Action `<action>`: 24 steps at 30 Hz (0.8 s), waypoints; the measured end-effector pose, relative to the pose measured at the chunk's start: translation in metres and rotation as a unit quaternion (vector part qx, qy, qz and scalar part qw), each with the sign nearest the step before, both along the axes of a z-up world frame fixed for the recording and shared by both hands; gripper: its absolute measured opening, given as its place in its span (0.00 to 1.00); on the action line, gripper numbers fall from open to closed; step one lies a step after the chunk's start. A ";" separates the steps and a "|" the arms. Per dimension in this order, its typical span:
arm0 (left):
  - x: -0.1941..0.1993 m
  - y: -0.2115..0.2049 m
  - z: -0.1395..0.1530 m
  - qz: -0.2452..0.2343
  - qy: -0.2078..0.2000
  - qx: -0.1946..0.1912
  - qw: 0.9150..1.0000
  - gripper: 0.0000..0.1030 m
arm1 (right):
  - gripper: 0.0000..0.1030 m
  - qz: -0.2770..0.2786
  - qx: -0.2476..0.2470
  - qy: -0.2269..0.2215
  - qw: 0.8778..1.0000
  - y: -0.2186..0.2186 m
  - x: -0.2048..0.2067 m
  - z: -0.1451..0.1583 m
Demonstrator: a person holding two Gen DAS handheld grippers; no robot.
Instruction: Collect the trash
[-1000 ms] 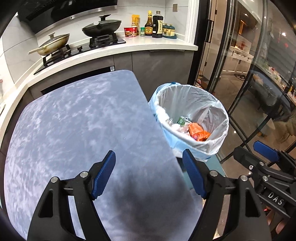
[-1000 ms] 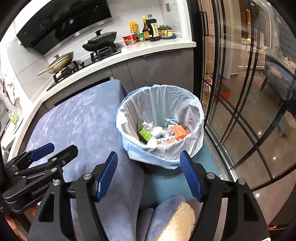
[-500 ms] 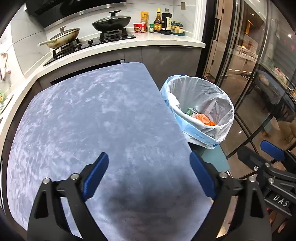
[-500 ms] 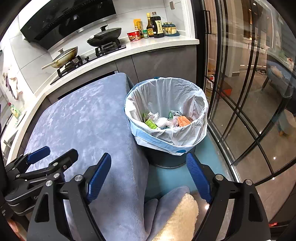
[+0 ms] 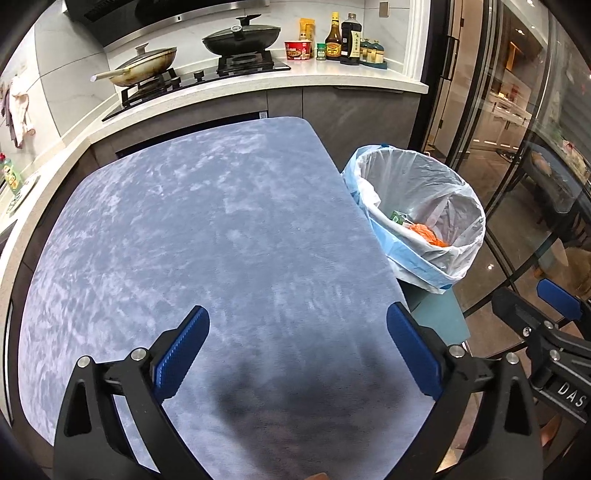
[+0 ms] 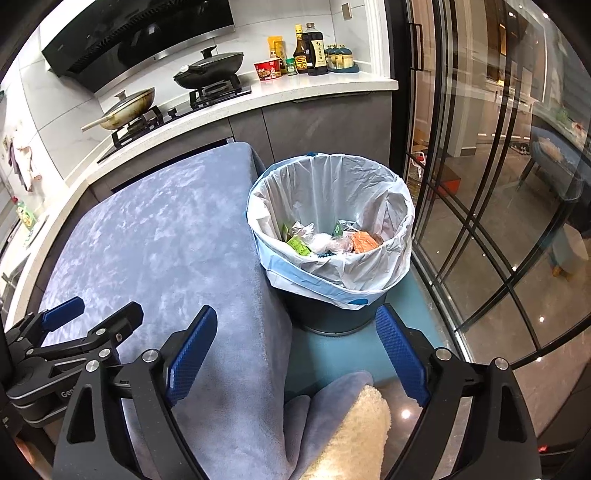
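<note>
A dark bin lined with a white bag (image 6: 334, 206) stands on the floor at the right of the blue-grey cloth-covered table (image 6: 166, 236). Inside lie wrappers: an orange one (image 6: 364, 240), green ones (image 6: 297, 244) and clear plastic. The bin also shows in the left wrist view (image 5: 424, 192). My left gripper (image 5: 297, 350) is open and empty above the table (image 5: 221, 229). My right gripper (image 6: 295, 354) is open and empty over the table's right edge, in front of the bin. Each gripper shows at the edge of the other's view.
A white counter (image 5: 332, 72) at the back carries a stove with two lidded pans (image 5: 240, 35), sauce bottles (image 5: 343, 35) and a red cup. Glass doors with black frames (image 6: 498, 184) run along the right. A folded cloth (image 6: 351, 424) hangs at the table's near corner.
Both grippers have pulled back and up from the bin and table, so the bin looks smaller and farther. Their jaws stay open.
</note>
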State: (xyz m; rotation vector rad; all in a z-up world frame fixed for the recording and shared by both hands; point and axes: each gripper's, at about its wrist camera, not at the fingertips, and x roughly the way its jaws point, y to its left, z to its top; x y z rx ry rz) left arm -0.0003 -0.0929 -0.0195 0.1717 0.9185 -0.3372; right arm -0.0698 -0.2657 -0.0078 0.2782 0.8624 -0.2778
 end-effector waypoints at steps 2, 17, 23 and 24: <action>0.001 0.001 0.000 0.002 0.001 0.001 1.000 0.90 | 0.82 0.002 -0.001 0.002 1.000 0.001 0.001 -0.001; 0.002 0.005 -0.003 0.011 0.000 0.007 1.000 0.90 | 0.87 0.009 0.001 0.004 1.000 0.005 0.004 -0.002; 0.004 0.004 -0.004 0.012 0.002 0.009 1.000 0.90 | 0.87 0.011 -0.001 0.007 1.000 0.006 0.007 -0.004; 0.004 0.004 -0.004 0.013 0.002 0.010 1.000 0.90 | 0.87 0.011 -0.001 0.007 1.000 0.006 0.007 -0.004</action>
